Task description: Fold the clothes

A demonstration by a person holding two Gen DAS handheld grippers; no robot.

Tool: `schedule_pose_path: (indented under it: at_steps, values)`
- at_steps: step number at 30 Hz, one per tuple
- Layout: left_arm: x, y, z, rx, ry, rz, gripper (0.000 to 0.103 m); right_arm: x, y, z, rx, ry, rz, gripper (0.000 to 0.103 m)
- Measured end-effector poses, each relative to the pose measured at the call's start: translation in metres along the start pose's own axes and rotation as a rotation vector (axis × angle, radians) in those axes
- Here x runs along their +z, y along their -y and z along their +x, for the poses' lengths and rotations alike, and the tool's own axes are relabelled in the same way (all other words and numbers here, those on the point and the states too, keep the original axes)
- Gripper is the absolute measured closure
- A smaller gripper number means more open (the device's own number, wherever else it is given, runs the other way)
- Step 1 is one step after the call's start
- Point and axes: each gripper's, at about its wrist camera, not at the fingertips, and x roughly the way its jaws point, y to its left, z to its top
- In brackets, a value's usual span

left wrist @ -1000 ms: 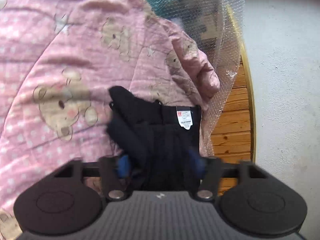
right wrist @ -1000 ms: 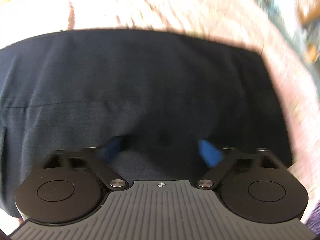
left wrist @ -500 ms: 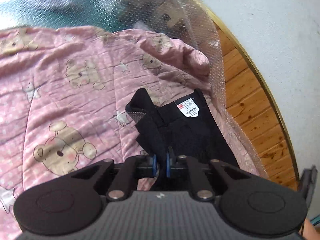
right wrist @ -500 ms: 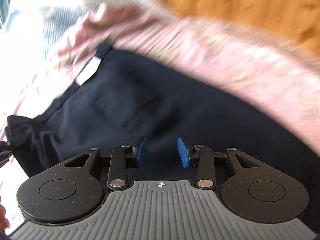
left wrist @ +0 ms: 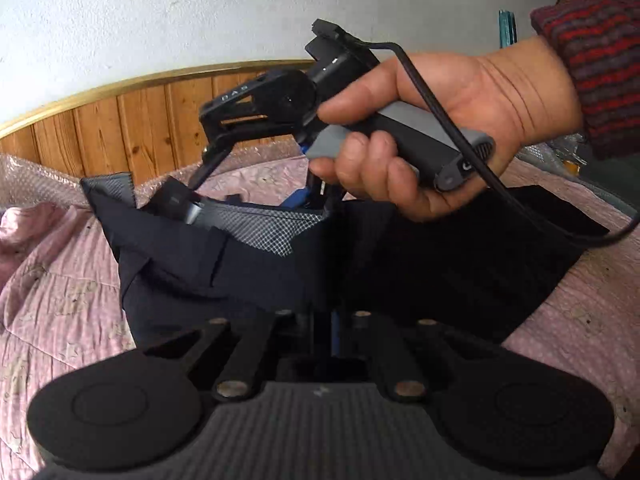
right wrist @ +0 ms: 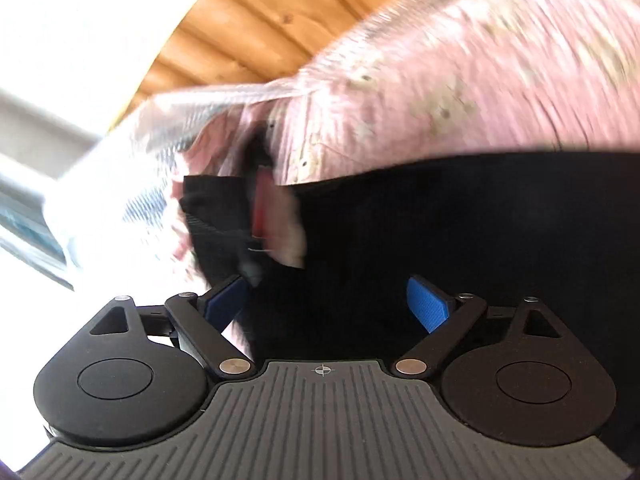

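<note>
A dark navy garment (left wrist: 224,264) with a grey mesh lining lies bunched on the pink quilt (left wrist: 60,300). At the bottom of the left wrist view, my left gripper (left wrist: 326,330) is shut on a fold of that garment and holds it up. A hand (left wrist: 460,120) carries my right gripper (left wrist: 240,200) across the top, its fingers down at the garment's waistband. In the blurred right wrist view, my right gripper (right wrist: 326,302) has its jaws opening wide. The dark garment (right wrist: 460,240) lies under and between the blue pads (right wrist: 426,306), which do not press on it.
Wood panelling (left wrist: 132,132) with a gold trim runs behind the bed under a white wall (left wrist: 160,12). Bubble wrap (left wrist: 28,180) lines the quilt's far edge. A striped knitted sleeve (left wrist: 600,60) is at the top right, and a black cable (left wrist: 520,200) hangs from the right gripper.
The left view has rolled and swung round to face the wall and the right hand, with the garment still pinched. The right gripper's jaws have spread from narrow to wide.
</note>
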Motion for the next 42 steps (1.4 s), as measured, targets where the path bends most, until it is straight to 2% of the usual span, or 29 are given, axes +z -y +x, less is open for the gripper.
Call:
schedule_pose_path:
  at_steps: [3, 7, 9, 10, 11, 12, 13, 16, 19, 21, 24, 26, 27, 28, 29, 31, 33, 36, 37, 39, 40, 42]
  values:
    - [-0.006, 0.006, -0.001, -0.018, -0.020, 0.034, 0.097, -0.001, 0.003, 0.019, -0.014, -0.040, -0.016, 0.009]
    - [-0.014, 0.012, -0.005, -0.036, -0.040, 0.064, 0.096, -0.002, -0.021, 0.046, -0.122, -0.099, -0.208, 0.008]
    - [-0.016, 0.011, -0.007, -0.037, -0.043, 0.060, 0.096, -0.001, -0.030, 0.061, -0.186, -0.152, -0.307, 0.021]
    - [-0.016, 0.012, -0.008, -0.036, -0.044, 0.061, 0.096, -0.003, -0.033, 0.067, -0.218, -0.171, -0.352, 0.035]
    - [-0.016, 0.012, -0.009, -0.036, -0.046, 0.063, 0.096, -0.005, -0.034, 0.070, -0.232, -0.182, -0.387, 0.056]
    - [-0.015, 0.011, -0.009, -0.041, -0.039, 0.060, 0.096, -0.008, -0.033, 0.067, -0.215, -0.182, -0.404, 0.070]
    - [-0.013, 0.011, -0.010, -0.048, -0.033, 0.062, 0.096, -0.010, -0.032, 0.064, -0.200, -0.174, -0.415, 0.092]
    - [-0.009, 0.012, -0.012, -0.075, -0.017, 0.071, 0.096, -0.015, -0.035, 0.037, -0.196, -0.068, -0.427, 0.099]
    - [-0.004, 0.020, -0.011, -0.123, -0.014, 0.093, 0.096, -0.024, -0.027, -0.004, -0.215, 0.045, -0.400, 0.099]
    - [-0.002, 0.029, -0.006, -0.161, -0.027, 0.112, 0.096, -0.030, -0.015, -0.027, -0.264, 0.092, -0.383, 0.099]
    - [-0.007, 0.044, 0.012, -0.178, -0.088, 0.143, 0.096, -0.036, 0.022, -0.029, -0.318, 0.056, -0.342, 0.098]
    - [-0.011, 0.049, 0.021, -0.174, -0.118, 0.161, 0.096, -0.039, 0.044, -0.025, -0.292, 0.031, -0.311, 0.074]
    - [-0.012, 0.049, 0.022, -0.167, -0.118, 0.160, 0.096, -0.041, 0.052, -0.029, -0.275, 0.039, -0.280, 0.069]
    - [-0.011, 0.046, 0.019, -0.161, -0.110, 0.146, 0.096, -0.041, 0.059, -0.038, -0.258, 0.076, -0.236, 0.058]
    - [-0.008, 0.043, 0.015, -0.153, -0.095, 0.122, 0.096, -0.042, 0.066, -0.047, -0.241, 0.113, -0.192, 0.042]
    - [0.000, 0.034, 0.005, -0.149, -0.062, 0.068, 0.096, -0.043, 0.082, -0.064, -0.198, 0.178, -0.099, 0.022]
    - [0.010, 0.023, -0.005, -0.153, -0.028, 0.014, 0.096, -0.048, 0.103, -0.074, -0.114, 0.190, 0.011, 0.021]
    - [0.024, 0.012, -0.003, -0.186, -0.013, -0.002, 0.096, -0.044, 0.118, -0.057, 0.034, 0.112, 0.070, 0.021]
    - [0.024, 0.011, -0.002, -0.197, -0.016, 0.002, 0.096, -0.041, 0.120, -0.051, 0.078, 0.092, 0.083, 0.023]
    - [0.026, 0.018, -0.001, -0.204, -0.038, 0.030, 0.096, -0.032, 0.121, -0.038, 0.132, 0.080, 0.097, 0.052]
    - [0.026, 0.022, 0.001, -0.200, -0.048, 0.040, 0.095, -0.028, 0.119, -0.033, 0.122, 0.087, 0.077, 0.090]
    - [0.024, 0.026, 0.006, -0.196, -0.065, 0.047, 0.095, -0.024, 0.107, -0.036, 0.084, 0.132, 0.005, 0.095]
